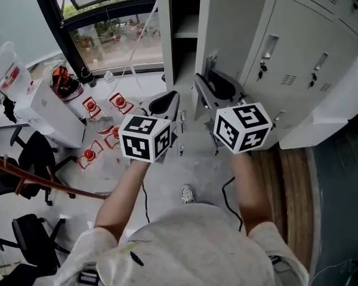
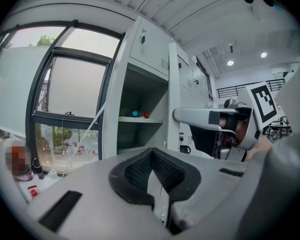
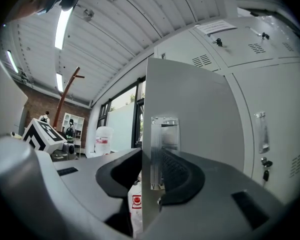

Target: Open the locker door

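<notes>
The grey locker door point(image 1: 232, 22) stands swung out from its open compartment. In the right gripper view the door point(image 3: 190, 109) fills the middle, its edge and metal handle plate point(image 3: 164, 134) between my jaws. My right gripper point(image 3: 151, 159) has both pad tips against the door, one on each face. From the head view this right gripper point(image 1: 218, 91) sits at the door's lower edge. My left gripper point(image 1: 164, 103) hovers left of it, clear of the locker. Its pads meet, so the left gripper point(image 2: 152, 165) is shut and holds nothing.
More closed lockers point(image 1: 304, 52) with keys in their locks stand to the right. A shelf point(image 2: 135, 119) inside the open compartment carries small coloured items. On the floor to the left are red-and-white objects point(image 1: 89, 109), a white box point(image 1: 45, 109) and black office chairs point(image 1: 30, 159).
</notes>
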Demonstrator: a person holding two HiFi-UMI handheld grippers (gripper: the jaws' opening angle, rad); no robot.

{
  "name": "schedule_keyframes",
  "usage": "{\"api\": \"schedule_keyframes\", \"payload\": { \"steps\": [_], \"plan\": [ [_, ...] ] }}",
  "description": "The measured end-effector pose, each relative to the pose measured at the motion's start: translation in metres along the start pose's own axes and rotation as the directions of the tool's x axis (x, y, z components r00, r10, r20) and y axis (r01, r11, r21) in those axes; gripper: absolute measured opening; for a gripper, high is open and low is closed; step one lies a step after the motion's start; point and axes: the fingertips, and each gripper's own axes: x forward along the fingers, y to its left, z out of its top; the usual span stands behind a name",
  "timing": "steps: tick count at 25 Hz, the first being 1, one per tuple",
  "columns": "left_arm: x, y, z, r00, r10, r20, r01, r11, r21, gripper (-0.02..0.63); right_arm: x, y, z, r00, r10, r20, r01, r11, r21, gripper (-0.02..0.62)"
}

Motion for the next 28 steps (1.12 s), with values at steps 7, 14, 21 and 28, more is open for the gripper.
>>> {"api": "schedule_keyframes", "payload": {
  "steps": [7,14,21,28],
  "plan": [
    [-0.008,-0.033,-0.004,0.998,-0.058,-0.007,0.058,0.998,0.009,0.005,-0.031,-0.007,0.001,1.0,-0.006,0.017,0.005,0.998,0.058,0.112],
    [-0.014,-0.055,-0.009,0.994,-0.104,-0.016,0.105,0.995,0.004,0.005,-0.056,-0.015,0.003,0.999,0.027,0.038,-0.03,0.996,0.083,0.117],
    [-0.008,-0.078,-0.011,0.989,-0.143,-0.034,0.143,0.99,0.005,0.005,-0.075,-0.024,0.005,0.995,0.089,0.053,-0.094,0.991,0.095,0.118],
    [0.01,-0.1,-0.005,0.99,-0.14,-0.026,0.141,0.99,0.017,0.005,-0.098,-0.039,0.005,0.986,0.146,0.076,-0.153,0.984,0.091,0.118]
  ]
}}
